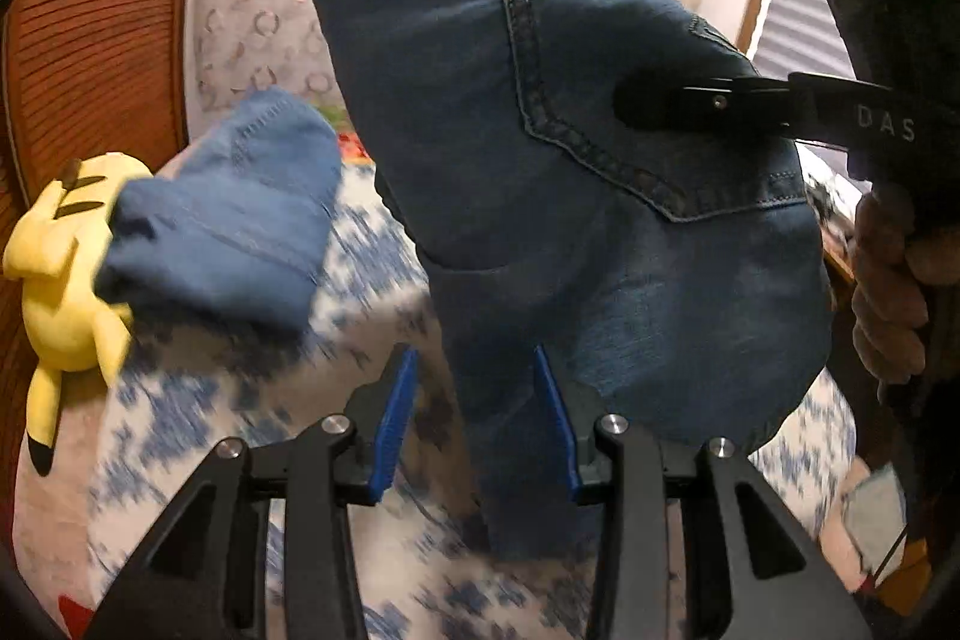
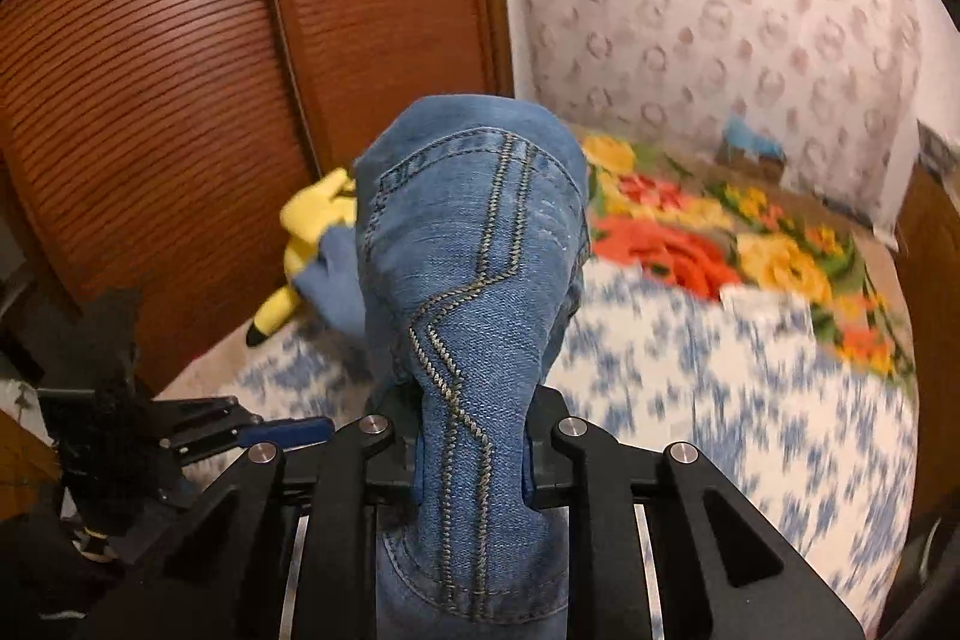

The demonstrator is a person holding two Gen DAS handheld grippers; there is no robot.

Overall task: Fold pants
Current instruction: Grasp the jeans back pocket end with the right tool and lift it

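The blue denim pants (image 1: 600,250) hang lifted above the bed, with a back pocket facing the left wrist view. A fold of them runs between the blue pads of my left gripper (image 1: 477,418), which is shut on it. My right gripper (image 1: 636,100) comes in from the right and pinches the cloth beside the pocket. In the right wrist view the pants (image 2: 468,232) rise as a stitched bundle out of my right gripper (image 2: 474,418), whose fingers are shut on the denim. A lighter trailing part (image 1: 240,208) droops to the left. My left gripper (image 2: 300,430) shows low at the left.
A bed with a blue-and-white cover (image 1: 360,292) lies underneath, and a floral blanket (image 2: 690,238) lies at its far end. A yellow plush toy (image 1: 60,280) rests by the ribbed wooden wardrobe doors (image 2: 150,100). A hand (image 1: 888,280) grips the right tool's handle.
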